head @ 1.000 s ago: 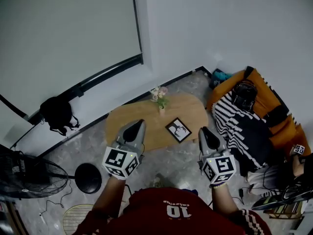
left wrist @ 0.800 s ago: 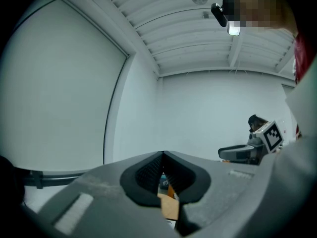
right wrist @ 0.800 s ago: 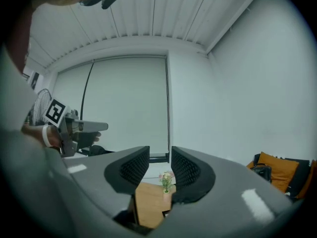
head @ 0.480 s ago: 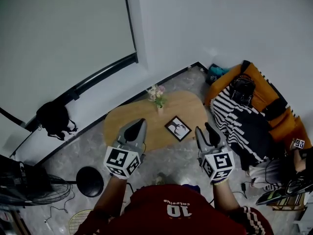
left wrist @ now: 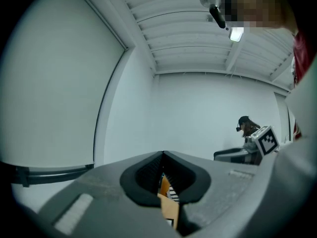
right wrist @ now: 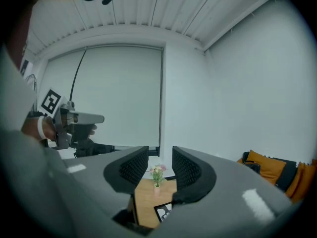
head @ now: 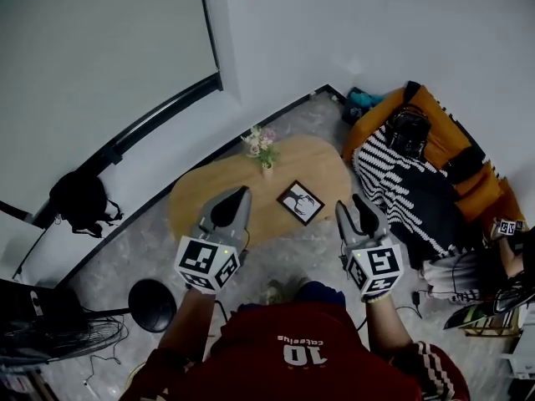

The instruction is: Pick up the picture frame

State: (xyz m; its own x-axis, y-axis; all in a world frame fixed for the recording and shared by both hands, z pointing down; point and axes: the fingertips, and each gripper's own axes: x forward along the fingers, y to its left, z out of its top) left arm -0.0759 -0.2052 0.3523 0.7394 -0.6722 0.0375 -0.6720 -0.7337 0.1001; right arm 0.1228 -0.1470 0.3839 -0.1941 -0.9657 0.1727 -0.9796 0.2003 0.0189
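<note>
The picture frame (head: 301, 202), black-edged with a dark drawing, lies flat on the right part of the oval wooden table (head: 209, 203). A small vase of flowers (head: 262, 149) stands behind it. My left gripper (head: 240, 195) hovers over the table's near edge, left of the frame, with its jaws shut and empty. My right gripper (head: 354, 210) hangs off the table's right end, open, nothing between its pads. In the right gripper view the gripper (right wrist: 160, 153) frames the vase (right wrist: 157, 175) and a corner of the frame (right wrist: 163, 212). The left gripper (left wrist: 162, 155) shows only a thin slit.
An orange sofa (head: 481, 199) with a striped blanket (head: 393, 186) and a black bag (head: 411, 134) stands right of the table. A black backpack (head: 79, 199), a round black stool (head: 150, 304) and a fan (head: 50, 332) are on the floor at left. White walls stand behind.
My right gripper's jaws have gone from shut to open. Both grippers sank a little, and the table and frame now sit closer between them in the head view.
</note>
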